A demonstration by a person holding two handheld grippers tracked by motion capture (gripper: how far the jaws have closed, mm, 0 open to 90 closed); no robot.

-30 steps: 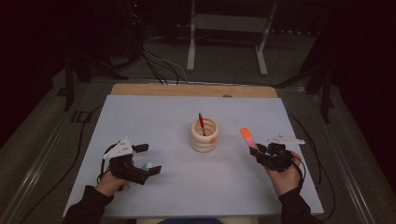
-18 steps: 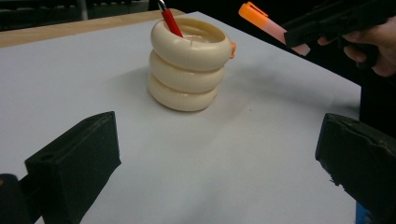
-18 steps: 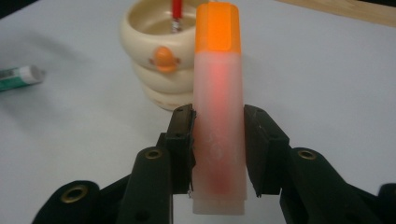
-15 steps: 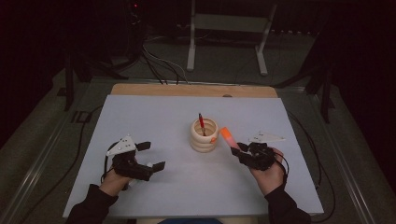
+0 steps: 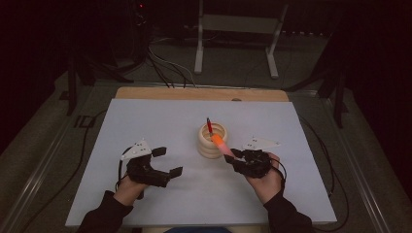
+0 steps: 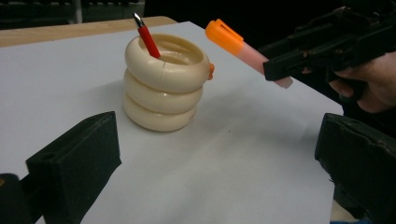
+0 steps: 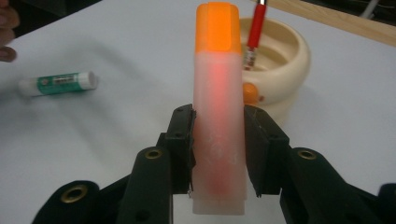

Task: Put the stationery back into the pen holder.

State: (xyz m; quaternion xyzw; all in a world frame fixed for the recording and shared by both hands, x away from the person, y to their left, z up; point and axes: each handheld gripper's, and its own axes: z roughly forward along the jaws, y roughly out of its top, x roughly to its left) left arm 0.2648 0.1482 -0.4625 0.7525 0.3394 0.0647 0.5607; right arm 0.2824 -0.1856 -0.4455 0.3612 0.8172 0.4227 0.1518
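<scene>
The right gripper (image 5: 236, 156) has its jaws clenched on the orange-capped pink highlighter (image 7: 218, 102), cap slanting toward the cream ringed pen holder (image 5: 212, 140) mid-tabletop, just beside its rim. The left gripper (image 5: 167, 161) hangs released, farther off.

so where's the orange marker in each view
high view: marker at centre, in the right gripper, tip by the cream holder.
left gripper view: marker upper right, beside the holder.
right gripper view: marker centre, upright, holder behind.
shared landmark: the holder.
</scene>
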